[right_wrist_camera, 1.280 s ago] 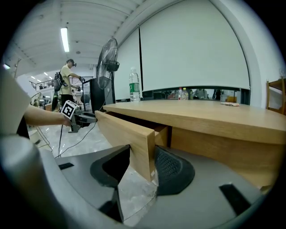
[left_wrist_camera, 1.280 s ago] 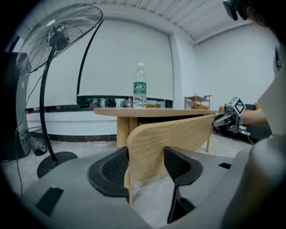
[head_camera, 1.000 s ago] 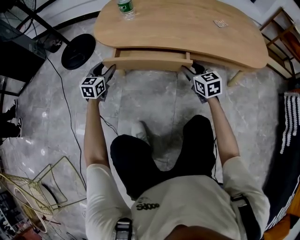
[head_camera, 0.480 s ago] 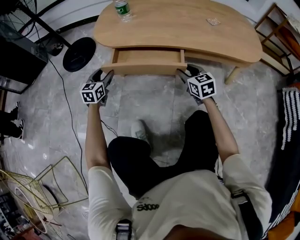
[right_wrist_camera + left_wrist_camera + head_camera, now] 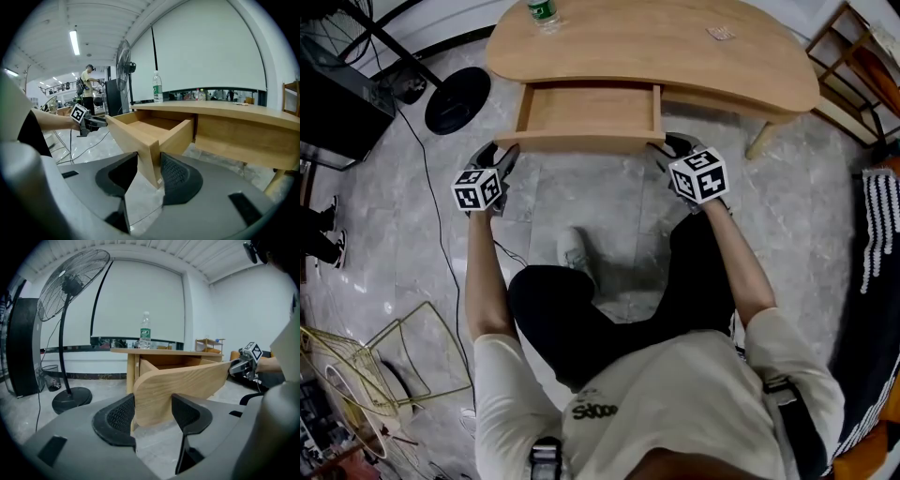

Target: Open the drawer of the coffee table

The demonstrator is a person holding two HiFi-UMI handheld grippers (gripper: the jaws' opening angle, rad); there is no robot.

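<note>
coffee table [image 5: 675, 47] is standing on a polished stone floor [image 5: 609, 216], with its drawer [image 5: 589, 108] sitting well out from under the top and showing an empty wooden tray. the person is crouching in front of it, holding one end of the drawer front [image 5: 586, 142] with each tool. left gripper [image 5: 504, 153] is clamping the rounded left end of the panel; in its own view both ribbed pads are pressing on the wood. right gripper [image 5: 667, 146] is working the opposite end, its jaws closing with the panel's square end between them and both pads already lying against it. judging the task nearly done: the tray is looking more than half exposed. risks from here: each grip is biting only the very tip of the panel, so a sideways tug could be slipping a pad off the corner. pulling harder on one side than the other could be racking the drawer and jamming it in its slot. no stop is showing, so travelling further could be drawing the drawer clear and dropping its back end. a jerk against a jam could be sliding the light table on the smooth floor and toppling the water bottle [image 5: 546, 13] standing upright at the top's far left edge.
</note>
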